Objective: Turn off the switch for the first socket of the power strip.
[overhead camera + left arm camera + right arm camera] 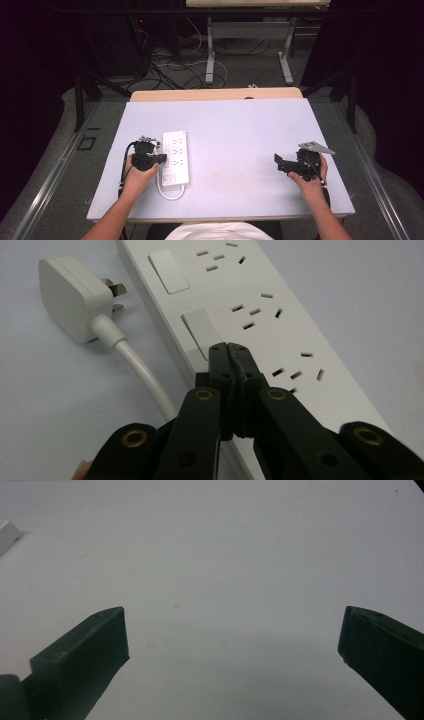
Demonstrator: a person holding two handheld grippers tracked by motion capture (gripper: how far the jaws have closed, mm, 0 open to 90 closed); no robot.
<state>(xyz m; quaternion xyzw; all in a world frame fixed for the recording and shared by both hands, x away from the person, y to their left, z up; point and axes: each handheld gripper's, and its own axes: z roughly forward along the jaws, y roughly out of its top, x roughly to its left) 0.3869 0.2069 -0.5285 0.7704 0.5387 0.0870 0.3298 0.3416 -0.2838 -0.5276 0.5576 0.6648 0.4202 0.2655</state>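
Observation:
A white power strip [176,156] lies on the left part of the table, and it has several sockets and rocker switches. In the left gripper view the strip [280,300] runs away from me. My left gripper [231,351] is shut with nothing between its jaws, and its tips sit at the edge of one rocker switch [199,331]. In the high view this gripper [161,158] reaches the strip's left side. The strip's white plug [74,297] lies unplugged on the table with its cable [137,367]. My right gripper [278,162] [232,625] hovers wide open over bare table at the right.
The pale table top [240,130] stretches wide between the two grippers. The cable loops [170,194] near the front edge, below the strip. A corner of the strip [6,535] shows at the left of the right gripper view. A second table's legs [210,55] stand beyond.

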